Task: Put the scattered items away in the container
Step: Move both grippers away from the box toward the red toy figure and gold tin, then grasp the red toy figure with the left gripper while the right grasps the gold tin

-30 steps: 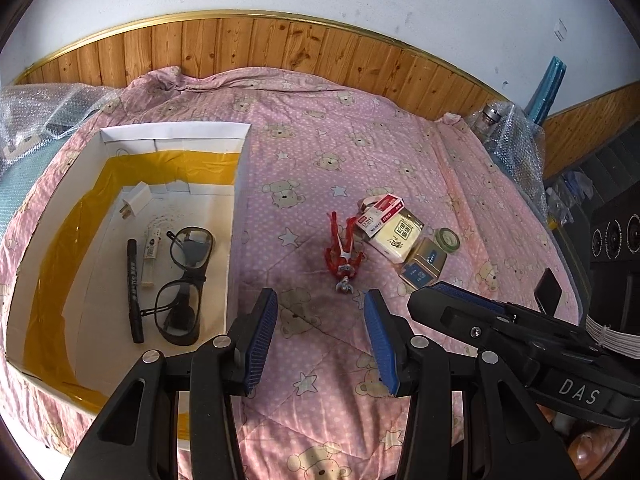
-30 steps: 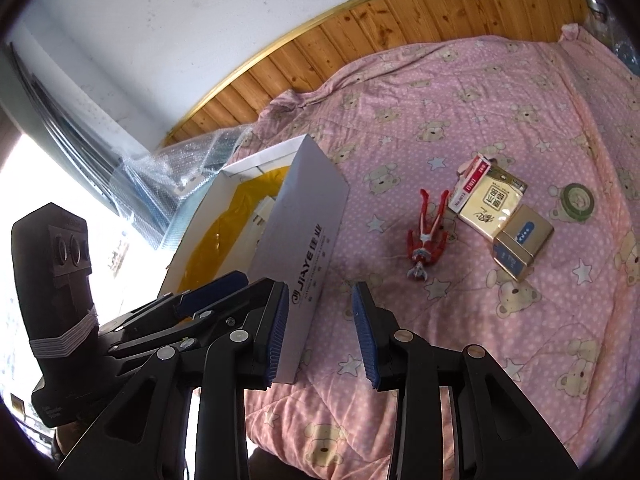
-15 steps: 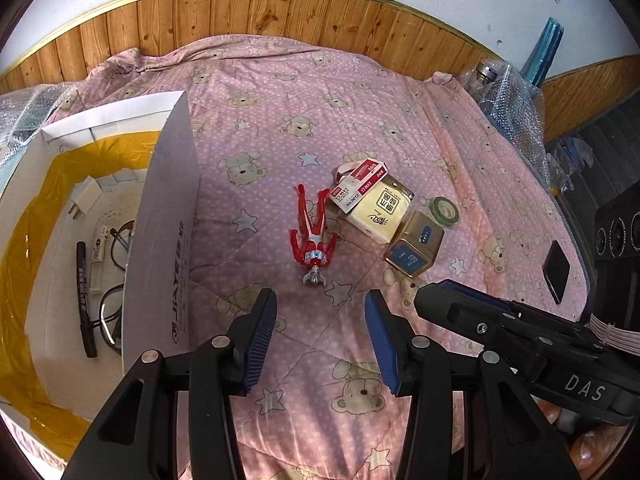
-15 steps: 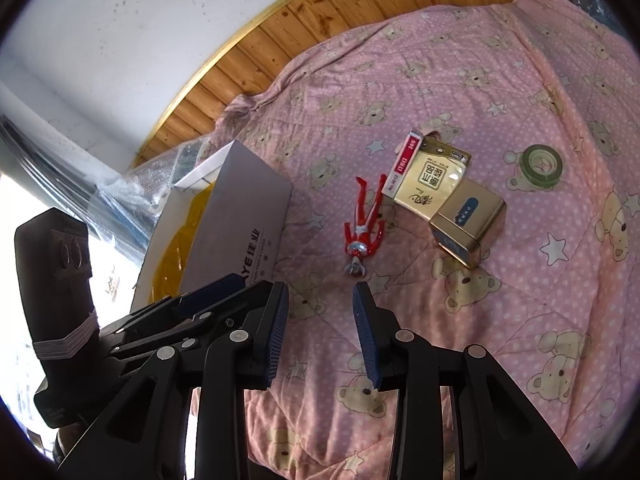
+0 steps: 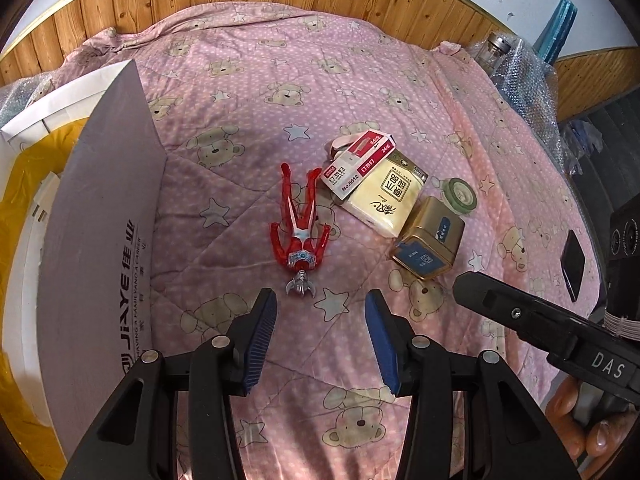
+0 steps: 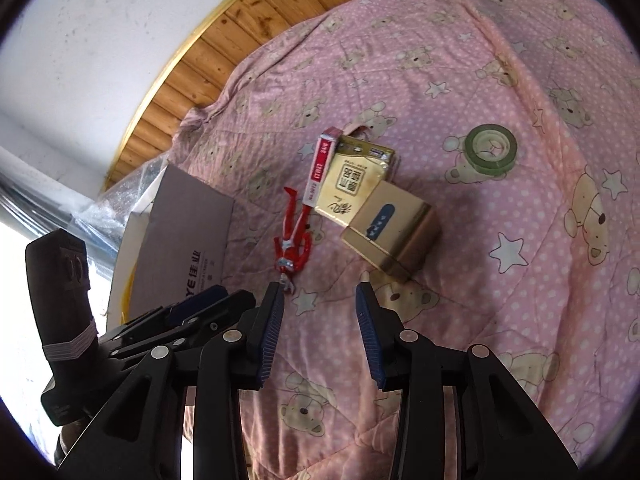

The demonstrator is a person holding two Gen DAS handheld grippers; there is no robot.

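— Red toy figure first: where does it lie?
— On the pink bear quilt, head toward the left gripper, which hangs just short of it, jaws spread and empty.
— And the right gripper?
— Also spread wide, holding nothing, near the figure's head.
— What lies beside the figure?
— To its right, a red-and-white staples box rests on a yellow packet; past that, a gold tin and a green tape roll.
— The container?
— The white box stands left of the figure, its wall close by, yellow lining inside.
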